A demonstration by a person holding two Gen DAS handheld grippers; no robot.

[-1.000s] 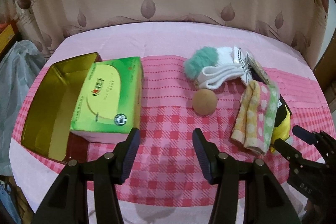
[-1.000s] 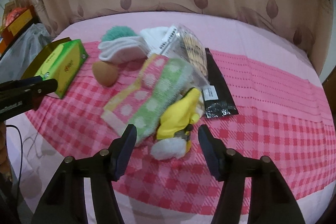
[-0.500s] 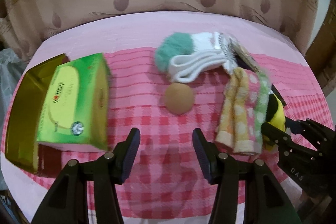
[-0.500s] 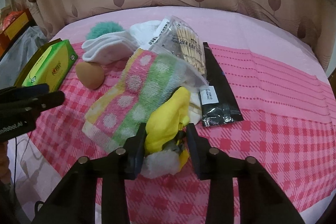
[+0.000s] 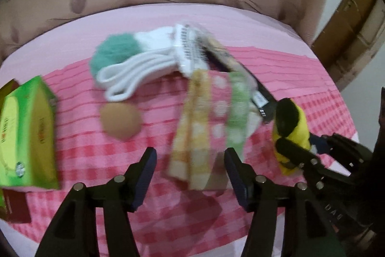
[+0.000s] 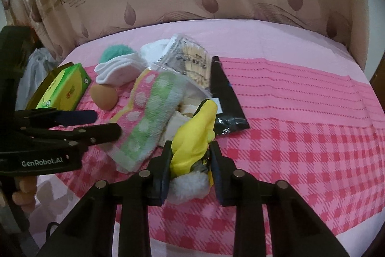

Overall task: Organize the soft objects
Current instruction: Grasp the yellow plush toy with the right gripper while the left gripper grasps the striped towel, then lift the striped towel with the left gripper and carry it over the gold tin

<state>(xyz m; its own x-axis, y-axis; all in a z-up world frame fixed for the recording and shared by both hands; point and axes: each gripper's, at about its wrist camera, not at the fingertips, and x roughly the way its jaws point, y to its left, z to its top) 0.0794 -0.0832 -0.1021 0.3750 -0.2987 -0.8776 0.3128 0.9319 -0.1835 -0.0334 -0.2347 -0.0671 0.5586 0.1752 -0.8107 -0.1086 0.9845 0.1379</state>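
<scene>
A striped, dotted towel point(image 5: 207, 117) in yellow, pink and green lies on the pink checked cloth. Its near end sits between the fingers of my left gripper point(image 5: 190, 155), whose jaws are opening and touch nothing. My right gripper point(image 6: 190, 148) is closing, and its pads press both sides of a yellow plush toy point(image 6: 195, 134) with a white fluffy end. That toy point(image 5: 296, 129) also shows at the right of the left wrist view. White socks with a green pompom point(image 5: 137, 69) and a brown sponge point(image 5: 120, 121) lie to the left of the towel.
A green tissue box point(image 5: 24, 134) stands at the left. A clear packet of cotton swabs point(image 6: 190, 62) and a black packet point(image 6: 223, 98) lie behind the towel. A patterned curtain hangs behind the table. A person's fingers point(image 6: 24, 194) hold the left gripper's handle.
My left gripper has swung right, from between the tissue box and sponge to the towel's near end, and widened. My right gripper has closed on the yellow plush toy.
</scene>
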